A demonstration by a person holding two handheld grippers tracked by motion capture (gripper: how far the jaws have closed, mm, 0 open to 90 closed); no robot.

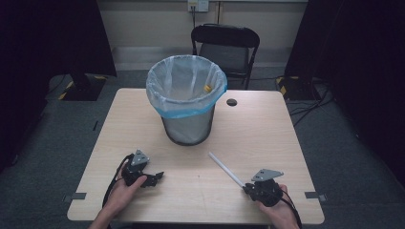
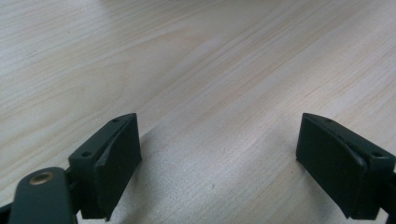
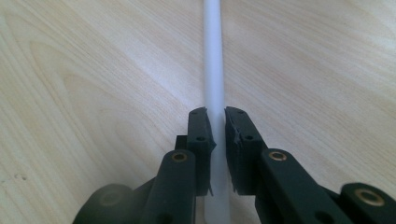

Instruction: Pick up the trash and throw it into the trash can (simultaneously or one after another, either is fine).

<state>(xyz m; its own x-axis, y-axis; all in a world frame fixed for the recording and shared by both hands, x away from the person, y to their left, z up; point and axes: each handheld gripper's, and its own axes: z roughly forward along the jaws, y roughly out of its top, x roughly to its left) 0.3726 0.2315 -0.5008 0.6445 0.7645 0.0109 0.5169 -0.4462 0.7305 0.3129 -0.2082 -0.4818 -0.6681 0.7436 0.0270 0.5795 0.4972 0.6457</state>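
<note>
Dark curtains and grey carpet are seen around a pale wooden table [image 1: 143,119] in the high view, with a black folding chair [image 1: 225,45] behind it. A wire waste bin [image 1: 186,100] lined with a translucent, blue-edged bag is stood near the table's middle, toward the far edge. A small yellow item [image 1: 207,88] is noted inside the liner; its nature cannot be made out at this size. A white tube [image 1: 225,169] is laid on the table between the bin and the right gripper [image 1: 248,187], its near end taken between that gripper's jaws. The left gripper [image 1: 155,177] is rested on the table at the near left, well apart from the tube, with nothing in it.

From the left gripper view, the two black jaws are recorded as spread wide, released, with bare table [image 2: 210,70] between them and no object touched.

From the right gripper view, the jaws are recorded as nearly closed, clenched on the white tube [image 3: 214,70], which is run straight ahead between the pads and appears to be lying on or very near the table surface.

The work is judged to be the disposal of the tube into the bin. The grasp is judged complete; lifting, carrying to the bin mouth and release are judged outstanding. One item may already be deposited, if the yellow object is counted.
</note>
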